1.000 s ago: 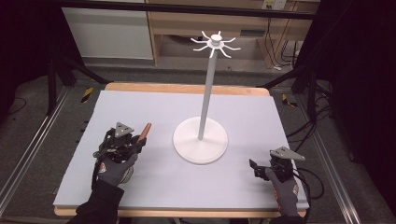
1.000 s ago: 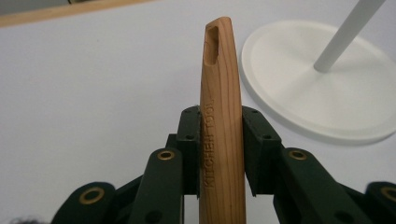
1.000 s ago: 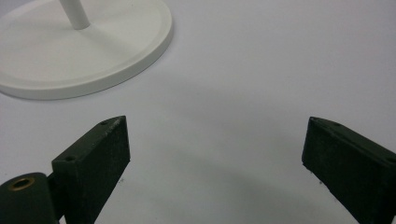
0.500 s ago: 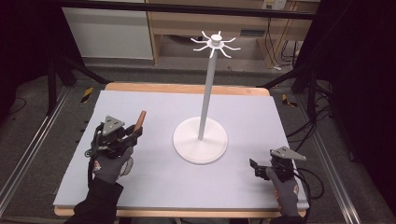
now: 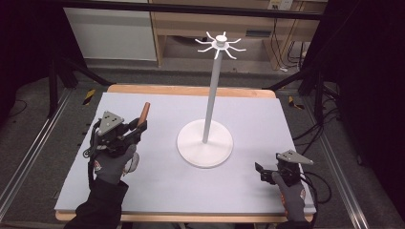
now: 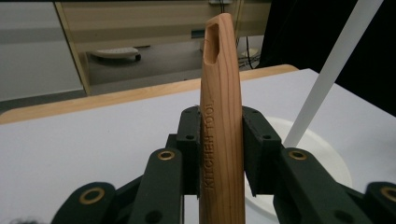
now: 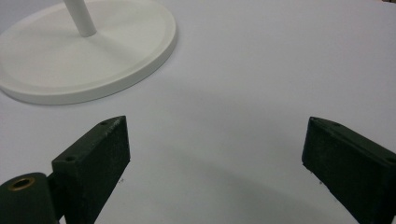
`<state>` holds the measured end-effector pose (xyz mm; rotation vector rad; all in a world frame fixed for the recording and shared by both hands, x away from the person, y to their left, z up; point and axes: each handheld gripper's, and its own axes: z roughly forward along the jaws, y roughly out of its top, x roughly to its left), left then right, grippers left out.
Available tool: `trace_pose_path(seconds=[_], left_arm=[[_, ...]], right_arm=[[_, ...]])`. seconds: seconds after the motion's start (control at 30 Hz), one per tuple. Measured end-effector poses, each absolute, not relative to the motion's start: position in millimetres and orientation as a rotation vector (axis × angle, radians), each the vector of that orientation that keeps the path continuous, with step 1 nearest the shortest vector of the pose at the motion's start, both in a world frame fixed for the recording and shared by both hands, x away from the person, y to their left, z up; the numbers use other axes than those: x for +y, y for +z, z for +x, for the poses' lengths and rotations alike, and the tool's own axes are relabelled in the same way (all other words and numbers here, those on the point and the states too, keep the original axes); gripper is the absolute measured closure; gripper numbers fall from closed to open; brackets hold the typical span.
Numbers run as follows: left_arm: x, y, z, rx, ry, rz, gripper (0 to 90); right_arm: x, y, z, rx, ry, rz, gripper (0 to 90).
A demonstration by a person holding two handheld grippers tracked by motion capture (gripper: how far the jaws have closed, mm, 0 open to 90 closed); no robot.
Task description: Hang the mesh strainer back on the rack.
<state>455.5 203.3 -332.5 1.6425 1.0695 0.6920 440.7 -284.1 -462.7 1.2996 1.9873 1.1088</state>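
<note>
Wooden handle with a slot near its tip and "KITCHEN TOOL" stamped down the side, that's what the left gripper has clamped between its jaws, pads pressed tight on both flanks of the wooden utensil. From the high view it's on the left side of the white mat, held up off the surface, with the handle end poking up and away toward the far edge. What's on the business end of the tool I can't tell, it's hidden under the gripper. Moving right, in the middle of the mat there's the white stand: round flat base, tall thin pole, and a ring of little hooks fanned out at the top. Further right, near the front corner, the right gripper sits low at the mat with its jaws spread wide and nothing between them; in its own view you just see bare mat and the edge of the stand's base. So my read is we're in the carry step: tool's been grabbed, hanging it is yet to do. Next move probably needs a good lift up to hook height, a swing right toward the pole, then lining that slot up with one of the prongs, which looks fiddly since they're thin. The free gripper might want to steady the base so it doesn't tip.
</note>
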Motion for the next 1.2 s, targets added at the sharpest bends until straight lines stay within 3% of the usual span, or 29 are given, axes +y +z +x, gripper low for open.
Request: trace_pose_path(seconds=[1.2], left_arm=[[163.5,-246.7,447.4,0.887,0.790,1.490,70.3]], right_arm=[[-284.1,-462.5,440.8,1.983,1.109,1.294,8.0]])
